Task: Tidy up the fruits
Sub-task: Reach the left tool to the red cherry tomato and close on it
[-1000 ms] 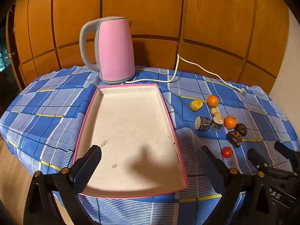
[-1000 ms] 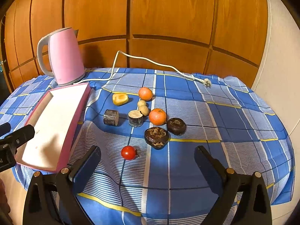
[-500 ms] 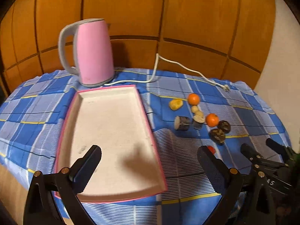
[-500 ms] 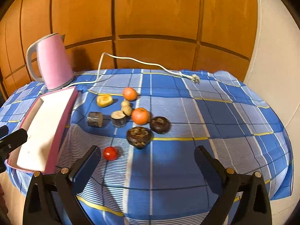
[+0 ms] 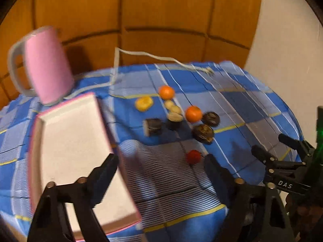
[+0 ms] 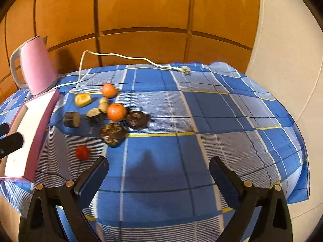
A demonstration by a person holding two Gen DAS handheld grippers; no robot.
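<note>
fruits [image 6: 113, 111] clustered on cloth beside empty pink-rimmed tray [image 6: 30, 129].

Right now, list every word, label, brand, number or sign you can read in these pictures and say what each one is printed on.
"DAS": white letters on the black body of the right gripper, seen in the left wrist view.
No other readable text: the pink kettle, the tray, the checked tablecloth and the fruits show no lettering, and the left wrist view is blurred.
</note>
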